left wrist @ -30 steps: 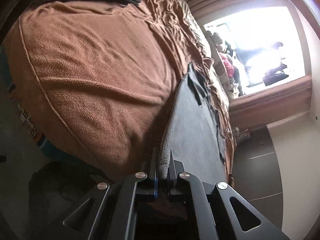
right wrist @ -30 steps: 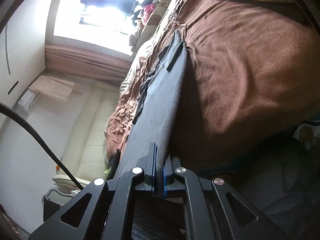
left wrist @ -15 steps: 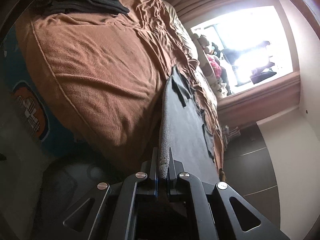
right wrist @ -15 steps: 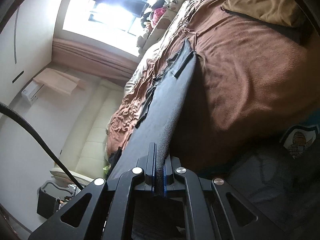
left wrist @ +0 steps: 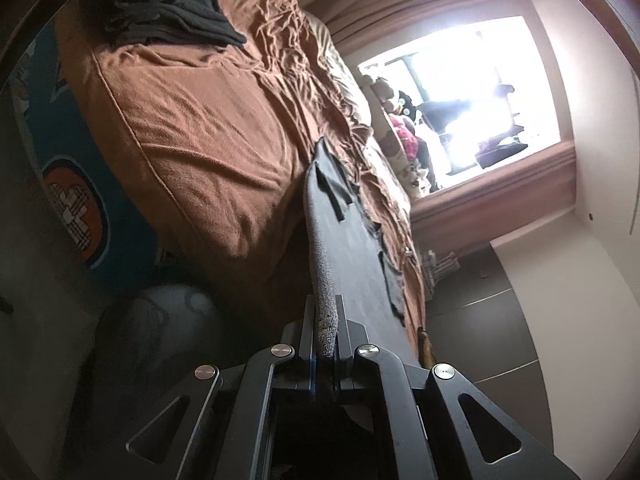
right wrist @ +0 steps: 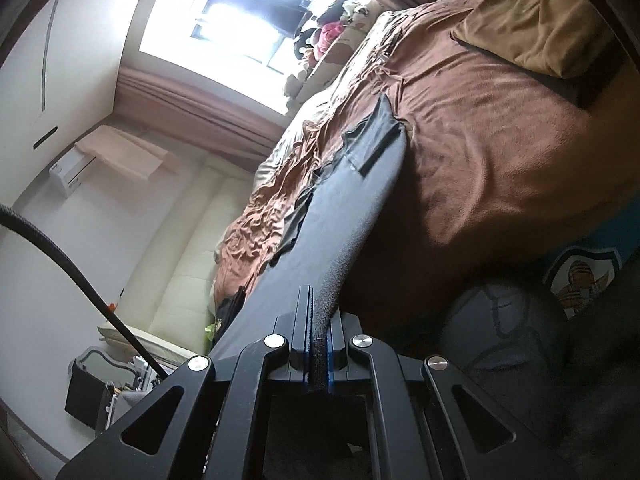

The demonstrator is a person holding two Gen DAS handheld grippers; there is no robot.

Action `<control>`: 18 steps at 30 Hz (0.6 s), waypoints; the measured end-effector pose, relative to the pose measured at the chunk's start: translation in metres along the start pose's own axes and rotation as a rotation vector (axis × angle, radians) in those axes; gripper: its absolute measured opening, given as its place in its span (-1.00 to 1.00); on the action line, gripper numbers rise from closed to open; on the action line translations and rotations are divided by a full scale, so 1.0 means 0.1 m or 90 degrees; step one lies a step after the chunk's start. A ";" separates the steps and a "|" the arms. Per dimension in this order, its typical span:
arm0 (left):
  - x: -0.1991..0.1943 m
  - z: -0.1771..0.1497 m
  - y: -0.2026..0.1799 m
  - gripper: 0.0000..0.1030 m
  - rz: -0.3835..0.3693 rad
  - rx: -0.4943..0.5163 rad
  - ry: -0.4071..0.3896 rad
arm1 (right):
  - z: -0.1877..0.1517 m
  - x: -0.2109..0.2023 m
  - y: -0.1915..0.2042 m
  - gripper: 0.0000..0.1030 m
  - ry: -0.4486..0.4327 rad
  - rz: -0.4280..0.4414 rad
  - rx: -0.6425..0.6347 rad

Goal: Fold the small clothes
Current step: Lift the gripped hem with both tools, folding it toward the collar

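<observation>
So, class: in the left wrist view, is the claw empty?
No, the left claw is shut on the dark garment's grey edge.

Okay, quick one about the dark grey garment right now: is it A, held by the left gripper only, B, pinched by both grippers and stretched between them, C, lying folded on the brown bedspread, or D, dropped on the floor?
B: the left gripper and the right gripper are each shut on an edge of the dark grey garment, which spans taut above the brown bedspread.

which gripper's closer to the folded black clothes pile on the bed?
Left. The folded black clothes lie on the brown bedspread ahead of the left gripper. The right gripper's view doesn't show them. Both grippers clamp the dark garment.
</observation>
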State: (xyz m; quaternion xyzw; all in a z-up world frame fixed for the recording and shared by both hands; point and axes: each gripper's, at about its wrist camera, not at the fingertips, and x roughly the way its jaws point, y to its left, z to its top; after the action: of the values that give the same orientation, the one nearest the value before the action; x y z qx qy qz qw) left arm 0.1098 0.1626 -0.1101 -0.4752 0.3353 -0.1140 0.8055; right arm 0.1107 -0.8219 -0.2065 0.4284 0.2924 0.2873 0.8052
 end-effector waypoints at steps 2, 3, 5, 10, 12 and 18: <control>-0.08 -0.04 -0.01 -0.92 -0.007 0.004 -0.002 | 0.00 -0.03 0.03 -0.96 0.001 -0.002 -0.009; -0.12 -0.06 -0.02 -0.92 -0.010 0.006 -0.003 | 0.00 -0.06 0.06 -0.96 0.000 -0.003 -0.013; -0.20 -0.10 -0.02 -0.92 -0.013 0.009 -0.005 | 0.00 -0.11 0.05 -0.96 -0.001 -0.002 -0.017; -0.39 -0.21 -0.04 -0.92 -0.022 0.007 -0.012 | -0.01 -0.23 0.01 -0.96 -0.008 0.004 -0.006; -0.45 -0.27 -0.04 -0.92 -0.023 0.006 -0.010 | -0.03 -0.30 -0.03 -0.96 -0.009 0.009 0.001; -0.66 -0.40 -0.10 -0.92 -0.035 0.012 -0.016 | -0.11 -0.42 0.03 -0.96 -0.005 0.008 -0.006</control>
State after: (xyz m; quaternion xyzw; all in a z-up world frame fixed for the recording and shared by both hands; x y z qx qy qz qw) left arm 0.0359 0.1633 -0.0862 -0.4783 0.3110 -0.1333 0.8104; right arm 0.0742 -0.8451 -0.1994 0.4273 0.2850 0.2920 0.8068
